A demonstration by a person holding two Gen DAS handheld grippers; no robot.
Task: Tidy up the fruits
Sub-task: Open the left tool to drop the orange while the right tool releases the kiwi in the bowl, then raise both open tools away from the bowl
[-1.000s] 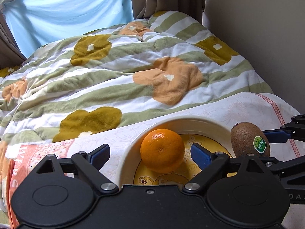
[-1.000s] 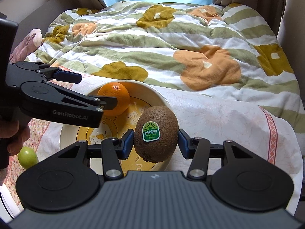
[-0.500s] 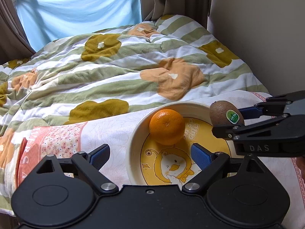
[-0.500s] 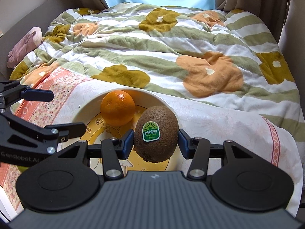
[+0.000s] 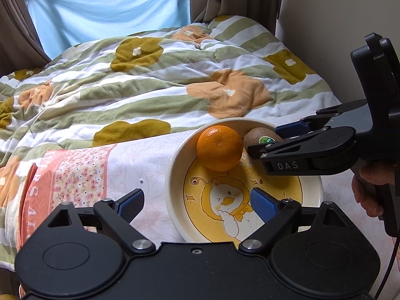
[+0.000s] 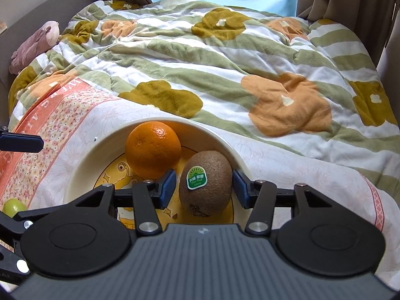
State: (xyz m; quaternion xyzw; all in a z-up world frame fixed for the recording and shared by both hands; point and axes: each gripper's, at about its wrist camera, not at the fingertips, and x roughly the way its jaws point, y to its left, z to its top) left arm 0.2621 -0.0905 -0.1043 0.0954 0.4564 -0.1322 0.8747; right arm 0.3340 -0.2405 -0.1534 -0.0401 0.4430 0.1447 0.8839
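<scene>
A cream bowl [image 5: 175, 175] with a yellow duck picture sits on a cloth on the bed. In it lie an orange [image 5: 219, 147] and, just right of it, a brown kiwi [image 5: 260, 137] with a green sticker. In the right wrist view the kiwi [image 6: 206, 182] rests on the bowl [image 6: 82, 175] floor beside the orange [image 6: 153, 149]. My right gripper [image 6: 204, 187] straddles the kiwi, its jaws opening, a gap on each side. My left gripper [image 5: 197, 202] stands open and empty over the bowl's near left edge.
A small green fruit [image 6: 12, 206] lies on the cloth left of the bowl. The white cloth has a pink floral border [image 5: 75, 175]. A rumpled flowered quilt [image 5: 175, 75] covers the bed behind. A plush toy [image 6: 35, 42] lies far left. A hand [image 5: 370, 187] holds the right gripper.
The right gripper came down and left with the kiwi into the bowl beside the orange, and its pads came off the fruit. The left gripper drew back from the orange.
</scene>
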